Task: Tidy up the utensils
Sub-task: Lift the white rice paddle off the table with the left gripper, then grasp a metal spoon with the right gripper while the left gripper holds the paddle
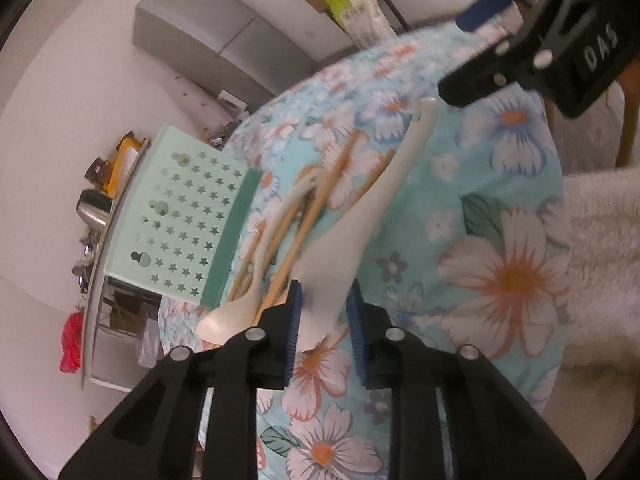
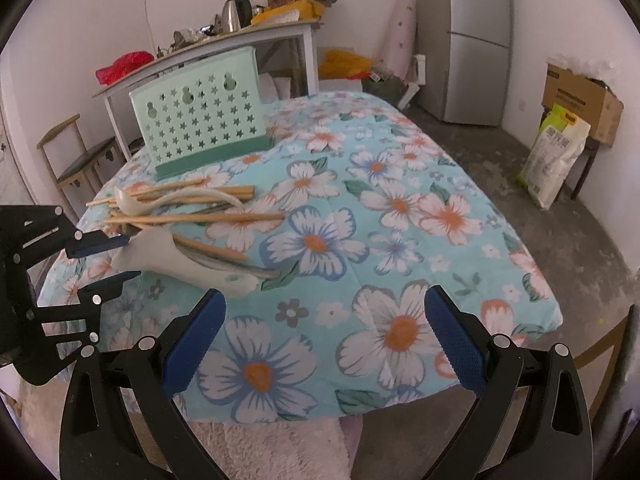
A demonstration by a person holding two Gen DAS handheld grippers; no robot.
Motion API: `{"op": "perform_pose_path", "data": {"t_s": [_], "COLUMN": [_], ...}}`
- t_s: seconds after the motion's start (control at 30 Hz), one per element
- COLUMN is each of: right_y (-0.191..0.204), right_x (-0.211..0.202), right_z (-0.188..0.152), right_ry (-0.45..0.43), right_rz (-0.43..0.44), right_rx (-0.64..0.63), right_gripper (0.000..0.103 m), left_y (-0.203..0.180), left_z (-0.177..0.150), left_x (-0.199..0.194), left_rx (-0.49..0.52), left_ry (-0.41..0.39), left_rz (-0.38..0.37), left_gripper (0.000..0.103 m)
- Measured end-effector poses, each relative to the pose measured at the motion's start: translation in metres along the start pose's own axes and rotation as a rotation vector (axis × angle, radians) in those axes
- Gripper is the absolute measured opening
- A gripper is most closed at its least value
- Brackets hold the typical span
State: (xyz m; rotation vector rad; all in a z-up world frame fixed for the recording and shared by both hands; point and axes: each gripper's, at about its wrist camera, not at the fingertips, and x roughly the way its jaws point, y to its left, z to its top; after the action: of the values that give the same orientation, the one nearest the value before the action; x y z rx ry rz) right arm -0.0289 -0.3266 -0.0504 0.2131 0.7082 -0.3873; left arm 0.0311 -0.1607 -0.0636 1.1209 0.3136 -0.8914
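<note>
A white rice paddle [image 1: 360, 216] lies on the flowered tablecloth, and its broad end sits between the fingers of my left gripper [image 1: 326, 332], which close on it; it also shows in the right wrist view [image 2: 176, 260]. Beside it lie a white ladle [image 1: 256, 292] [image 2: 136, 204] and several wooden chopsticks [image 1: 320, 208] [image 2: 192, 218]. A mint-green utensil holder with star holes [image 1: 180, 216] [image 2: 200, 120] stands behind the pile. My right gripper [image 2: 324, 340] is open and empty above the near part of the table; it also shows in the left wrist view [image 1: 476, 56].
The table with the flowered cloth [image 2: 400, 208] fills the middle. A side table with a kettle [image 2: 236, 12] stands behind the holder. A wooden chair [image 2: 76, 156] is at the left, a fridge [image 2: 476, 40] and a cardboard box [image 2: 580, 96] at the right.
</note>
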Motion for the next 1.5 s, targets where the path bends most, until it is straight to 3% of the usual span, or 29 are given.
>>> {"op": "perform_pose_path", "data": {"t_s": [0.23,0.57,0.67,1.13,1.5], "right_y": [-0.004,-0.002,-0.003,-0.004,-0.005], "right_x": [-0.005,0.001,0.003,0.003,0.0], "right_z": [0.008,0.006,0.006,0.003,0.004], "right_ry": [-0.045,-0.031,-0.027,-0.016,-0.023], "right_rz": [0.001,0.01,0.01,0.019,0.016], "right_rx": [0.019,0.019,0.019,0.027,0.033], "right_gripper": [0.095,0.095,0.095,0.095,0.095], "left_y": [0.034,0.095,0.098,0.073,0.088], "left_z": [0.003,-0.014,-0.018,-0.032,-0.026], "left_x": [-0.012,0.015,0.015,0.039,-0.002], "left_rx": [-0.19,-0.619,-0.687,-0.756,-0.82], "left_ry": [-0.06,-0.07,-0.084,-0.033,-0.138], "left_rz": [-0.053,-0.209,-0.222,-0.198,-0.171], "left_gripper": [0.011,0.007,0.008,0.011,0.002]}}
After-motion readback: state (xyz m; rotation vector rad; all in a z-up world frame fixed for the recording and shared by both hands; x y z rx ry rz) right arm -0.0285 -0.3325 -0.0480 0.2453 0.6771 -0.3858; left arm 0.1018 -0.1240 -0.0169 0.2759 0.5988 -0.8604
